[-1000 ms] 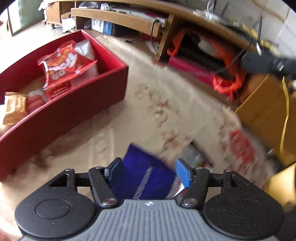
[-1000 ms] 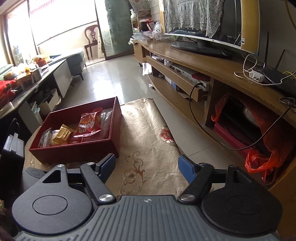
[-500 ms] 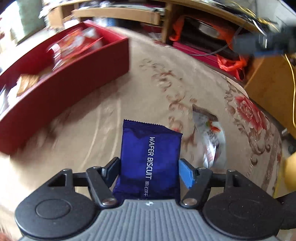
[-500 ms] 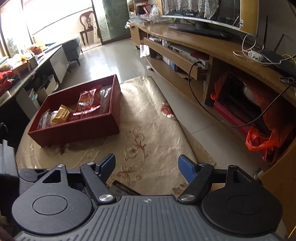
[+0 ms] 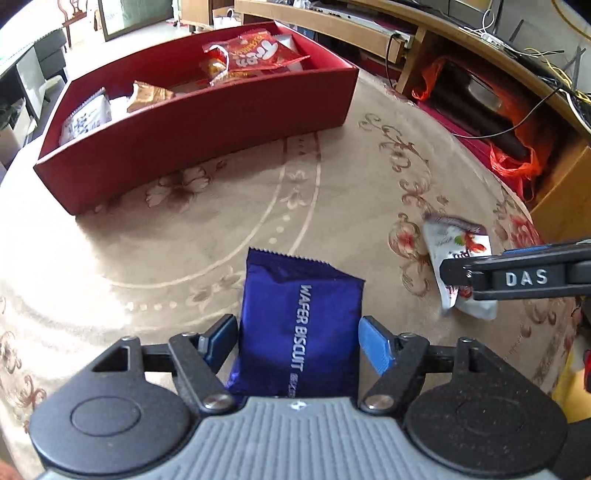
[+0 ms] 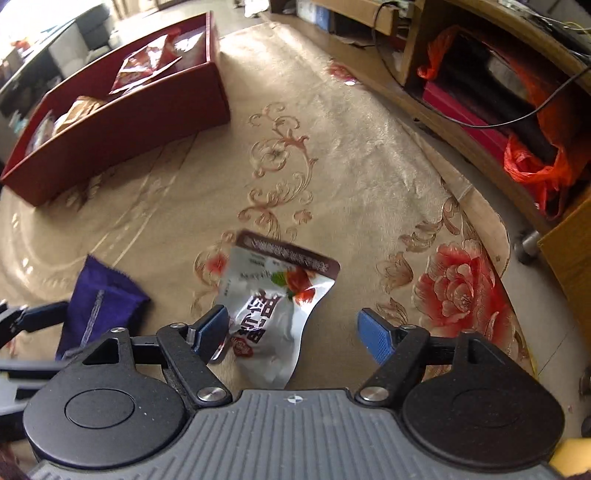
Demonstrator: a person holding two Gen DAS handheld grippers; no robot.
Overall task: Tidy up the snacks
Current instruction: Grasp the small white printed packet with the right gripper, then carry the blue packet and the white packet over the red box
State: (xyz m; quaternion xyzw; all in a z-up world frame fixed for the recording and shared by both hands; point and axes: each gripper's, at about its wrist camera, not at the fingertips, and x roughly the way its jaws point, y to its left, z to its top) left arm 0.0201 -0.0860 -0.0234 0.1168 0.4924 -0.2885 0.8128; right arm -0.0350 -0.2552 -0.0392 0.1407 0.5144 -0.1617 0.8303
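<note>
Left wrist view shows the blue wafer biscuit packet (image 5: 299,325) lying flat on the beige patterned surface (image 5: 184,236), between the two blue fingertips of the left tool (image 5: 298,341). Both pads sit at the packet's side edges, but whether they press it or merely flank it cannot be told. Off to the right, near it but apart, lies a white snack pouch (image 5: 458,258) with red print, partly covered by the right tool's dark finger marked DAS.

From the right wrist view, the right tool (image 6: 293,332) stands spread wide above that white snack pouch (image 6: 275,306); its left fingertip overlaps the pouch's edge, while the right fingertip is well clear of it, so nothing is gripped. The blue wafer biscuit packet (image 6: 99,299) shows at the lower left, blurred.

Farther back on the surface sits the red box (image 5: 207,125), holding a red bag (image 5: 255,55), a golden packet (image 5: 147,96) and a pale wrapper (image 5: 86,120). Beyond the surface's edge runs a wooden TV cabinet (image 5: 436,29) with an orange plastic bag (image 5: 513,162) beneath it.
</note>
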